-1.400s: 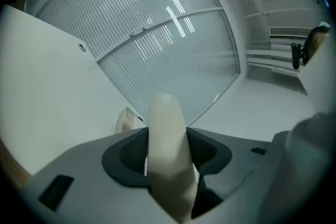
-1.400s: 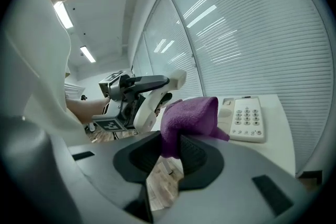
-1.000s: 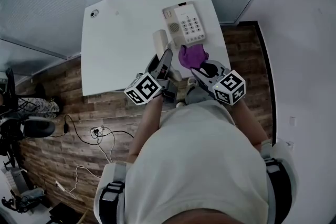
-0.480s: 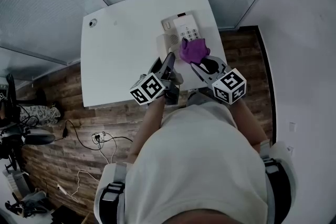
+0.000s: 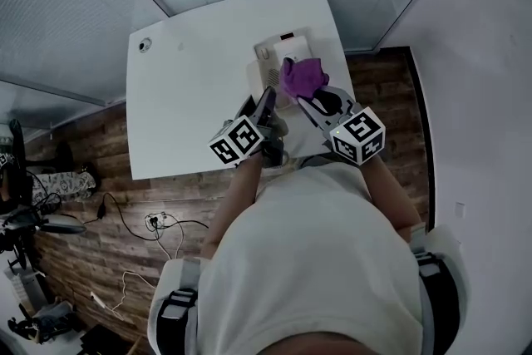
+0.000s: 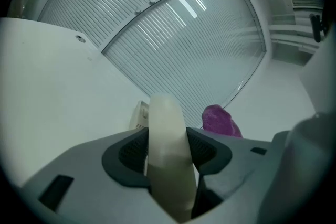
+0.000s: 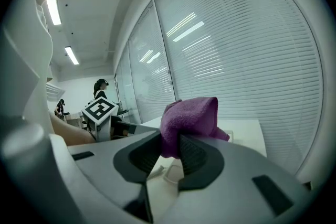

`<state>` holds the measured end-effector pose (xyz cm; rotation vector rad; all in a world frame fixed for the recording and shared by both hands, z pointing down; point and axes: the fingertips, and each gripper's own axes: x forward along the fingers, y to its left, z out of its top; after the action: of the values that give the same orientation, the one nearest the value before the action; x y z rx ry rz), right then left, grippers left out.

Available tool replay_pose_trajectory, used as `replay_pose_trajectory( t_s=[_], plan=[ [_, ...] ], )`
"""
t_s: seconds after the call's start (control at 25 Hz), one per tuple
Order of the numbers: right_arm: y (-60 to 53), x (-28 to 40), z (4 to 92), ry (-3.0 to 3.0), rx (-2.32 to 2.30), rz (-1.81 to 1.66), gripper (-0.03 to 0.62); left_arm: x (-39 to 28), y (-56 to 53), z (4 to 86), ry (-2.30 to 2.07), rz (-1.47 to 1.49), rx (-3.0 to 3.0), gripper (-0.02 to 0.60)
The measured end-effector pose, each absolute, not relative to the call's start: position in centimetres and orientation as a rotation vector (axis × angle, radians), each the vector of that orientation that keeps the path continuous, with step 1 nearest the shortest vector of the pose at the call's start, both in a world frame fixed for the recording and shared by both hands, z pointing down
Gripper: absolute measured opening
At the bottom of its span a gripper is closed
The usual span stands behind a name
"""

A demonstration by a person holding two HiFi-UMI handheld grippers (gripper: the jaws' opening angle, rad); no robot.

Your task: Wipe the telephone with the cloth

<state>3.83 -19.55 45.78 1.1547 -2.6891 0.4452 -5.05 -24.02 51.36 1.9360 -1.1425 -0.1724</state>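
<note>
Being clamped in the fingers of the left gripper (image 6: 167,145), the smooth handset (image 6: 164,113) is being judged slip-prone; the cloth (image 7: 191,115) is being pinched by the right gripper (image 7: 170,150).

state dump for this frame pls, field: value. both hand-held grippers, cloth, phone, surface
left hand-held gripper: shut on the cream handset
right hand-held gripper: shut on the purple cloth
telephone base: on the white table, toward its far right corner
handset position: held at the base's near-left side
cloth position: over the base's keypad area in the head view
cloth-to-base contact: cannot tell
</note>
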Motion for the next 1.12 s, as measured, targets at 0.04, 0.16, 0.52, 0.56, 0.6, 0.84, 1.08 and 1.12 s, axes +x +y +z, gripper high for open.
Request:
replay_pose_trajectory(
  t_s=[0.04,0.16,0.52,0.56,0.6,0.84,1.08,1.12],
  plan=[
    [-19.9,4.0,45.9,-2.681,1.156,0.447,0.104,-5.0,-24.4,51.6,-1.153,-0.167,1.93,0.229],
    [-21.1,4.5,46.2,-2.66,1.159,0.454,0.103,-4.7,-25.5,52.0,-1.179,-0.137,1.921,0.229],
    [-23.4,5.4,47.0,-2.646,1.175,0.488,0.104,-2.9,-27.2,53.6,-1.215,-0.039,1.894,0.229],
    [-23.6,5.5,47.0,-2.646,1.176,0.491,0.104,-2.8,-27.5,53.7,-1.226,-0.031,1.892,0.229],
    [-23.7,5.5,47.0,-2.646,1.176,0.493,0.104,-2.7,-27.8,53.9,-1.234,-0.023,1.889,0.229],
    [-24.5,6.2,47.6,-2.638,1.176,0.516,0.104,-2.2,-29.4,55.0,-1.275,0.025,1.868,0.229],
    [-25.3,6.5,48.1,-2.64,1.167,0.536,0.104,-2.0,-31.0,55.5,-1.328,0.056,1.853,0.229],
    [-25.4,6.5,48.2,-2.64,1.165,0.539,0.104,-1.9,-31.2,55.6,-1.334,0.062,1.848,0.229]
  ],
)
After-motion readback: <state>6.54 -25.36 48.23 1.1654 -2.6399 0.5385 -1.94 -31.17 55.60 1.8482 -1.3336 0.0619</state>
